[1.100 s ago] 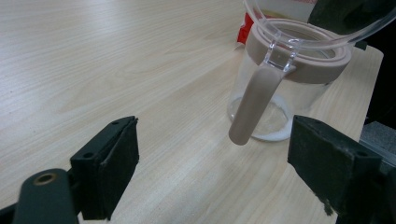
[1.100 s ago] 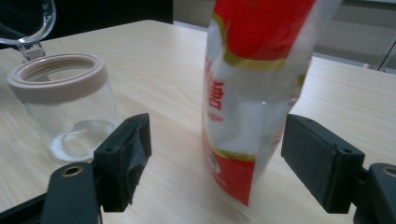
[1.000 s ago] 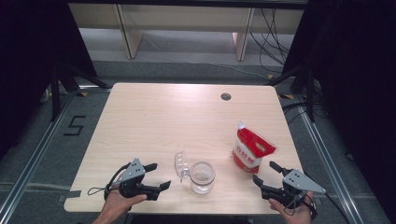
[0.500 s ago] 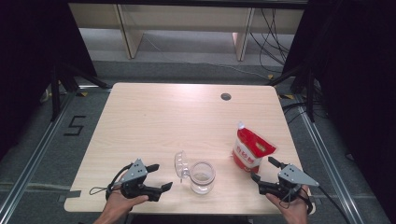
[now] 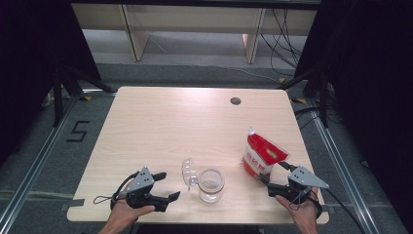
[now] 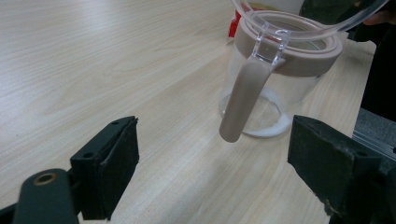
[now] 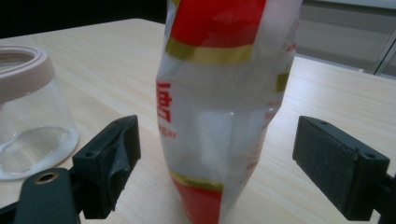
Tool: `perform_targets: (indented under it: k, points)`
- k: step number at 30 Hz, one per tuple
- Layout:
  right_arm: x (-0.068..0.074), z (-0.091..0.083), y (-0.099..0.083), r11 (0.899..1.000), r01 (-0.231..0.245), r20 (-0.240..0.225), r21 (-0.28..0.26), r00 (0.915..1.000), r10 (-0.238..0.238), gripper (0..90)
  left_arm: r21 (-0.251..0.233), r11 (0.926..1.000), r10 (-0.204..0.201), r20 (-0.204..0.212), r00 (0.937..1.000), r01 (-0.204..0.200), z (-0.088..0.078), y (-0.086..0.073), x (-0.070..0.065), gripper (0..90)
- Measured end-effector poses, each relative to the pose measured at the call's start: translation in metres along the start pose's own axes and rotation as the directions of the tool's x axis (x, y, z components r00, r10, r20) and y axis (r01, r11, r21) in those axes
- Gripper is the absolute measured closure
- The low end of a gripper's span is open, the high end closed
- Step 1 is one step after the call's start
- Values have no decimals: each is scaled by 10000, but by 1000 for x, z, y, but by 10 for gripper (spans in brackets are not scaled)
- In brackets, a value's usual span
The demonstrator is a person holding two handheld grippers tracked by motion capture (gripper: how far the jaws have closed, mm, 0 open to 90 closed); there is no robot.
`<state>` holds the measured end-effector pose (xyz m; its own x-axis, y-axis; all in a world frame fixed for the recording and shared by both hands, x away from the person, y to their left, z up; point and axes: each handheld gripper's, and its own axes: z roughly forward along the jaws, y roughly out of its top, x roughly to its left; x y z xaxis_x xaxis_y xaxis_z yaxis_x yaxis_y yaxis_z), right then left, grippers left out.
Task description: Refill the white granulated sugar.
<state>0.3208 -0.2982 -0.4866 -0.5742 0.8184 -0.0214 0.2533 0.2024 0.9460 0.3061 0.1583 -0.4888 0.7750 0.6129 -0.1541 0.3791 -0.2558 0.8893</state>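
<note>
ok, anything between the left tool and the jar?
Nothing but bare table. In the left gripper view the open left tool faces the jar across empty wood, its latch hanging on the near side.

My table (image 5: 160,122): pale wood top, a round dark grommet hole (image 5: 235,101) near its far edge. On the grey floor (image 5: 39,156) to my left, a taped "5" mark (image 5: 78,131). Cables (image 5: 285,34) hang beyond the table.

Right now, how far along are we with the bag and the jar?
Done: the jar stands with its hinged lid flipped open, a little white at its bottom. In hand: the right gripper is open with the red-and-white bag between its jaws, not yet clamped; the left gripper is open, facing the jar's clasp. Left: gripping, lifting, likely pouring.
</note>
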Motion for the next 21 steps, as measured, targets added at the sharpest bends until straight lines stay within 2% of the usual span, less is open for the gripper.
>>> perform_targets:
  k: [2, 3, 4, 6, 7, 8, 9, 10, 13, 14, 15, 16, 17, 18, 19, 20, 21]
  points:
    - [0, 1, 0, 10000, 23, 68, -93, 10000, -22, 158, -21, 10000, -86, -11, 10000, 86, 0, 0, 0, 161]
    - [-1, 2, 0, 10000, -3, 36, -96, 10000, 3, 158, 1, 10000, 41, -55, 10000, -41, -1, 1, 0, 161]
    - [-1, 5, -1, 9999, 142, 40, -24, 9999, -142, 157, -51, 10000, -77, 11, 10000, 78, 0, 0, 0, 161]
    - [1, 6, -1, 9998, 128, 91, 118, 9999, -130, 157, -17, 10000, -2, -17, 10000, 2, 0, 0, -1, 161]
    - [-1, 9, -1, 9990, 429, 72, -89, 9991, -428, 157, -8, 10000, 92, 7, 10000, -92, 0, 0, 0, 161]
    - [2, 10, -1, 9997, 209, 34, 95, 9998, -209, 158, 23, 9998, 213, 12, 9998, -213, 0, 0, 1, 161]
    - [2, 10, -1, 9997, 209, 34, 95, 9998, -209, 158, 23, 9998, 213, 12, 9998, -213, 0, 0, 1, 161]
    - [0, 13, -1, 9996, 285, -111, 2, 9995, -285, 159, 3, 10000, -81, -28, 10000, 81, 0, -1, 0, 161]
    - [-1, 16, -1, 9994, 335, -50, -40, 9994, -335, 157, -6, 10000, -7, -20, 10000, 7, 0, 0, 0, 161]
    - [-2, 18, -1, 9979, 584, -137, -283, 9982, -588, 157, -5, 10000, -79, -30, 10000, 79, 0, -1, 0, 161]
    - [-2, 18, -1, 9979, 584, -137, -283, 9982, -588, 157, -5, 10000, -79, -30, 10000, 79, 0, -1, 0, 161]
    - [-1, 19, -1, 9994, 193, -106, -280, 9998, -196, 156, -4, 10000, -84, -33, 10000, 84, 0, -1, 0, 161]
    - [-1, 19, -1, 9994, 193, -106, -280, 9998, -196, 156, -5, 10000, -94, -34, 10000, 94, 0, -1, 0, 161]
    - [-1, 22, -2, 9985, 329, -261, -435, 9991, -341, 153, -7, 10000, -95, -21, 10000, 95, 0, -1, 0, 161]
    - [1, 22, -2, 9990, 260, -203, -371, 9994, -268, 154, -7, 10000, -95, -21, 10000, 95, 0, -1, 0, 161]
    - [0, 25, -2, 9975, 465, -179, -541, 9987, -475, 154, -13, 10000, -37, 5, 10000, 37, 0, -1, 0, 161]
    - [-1, 25, -3, 9970, 602, -333, -481, 9975, -619, 154, -10, 10000, -61, 2, 10000, 61, 0, -1, 0, 161]
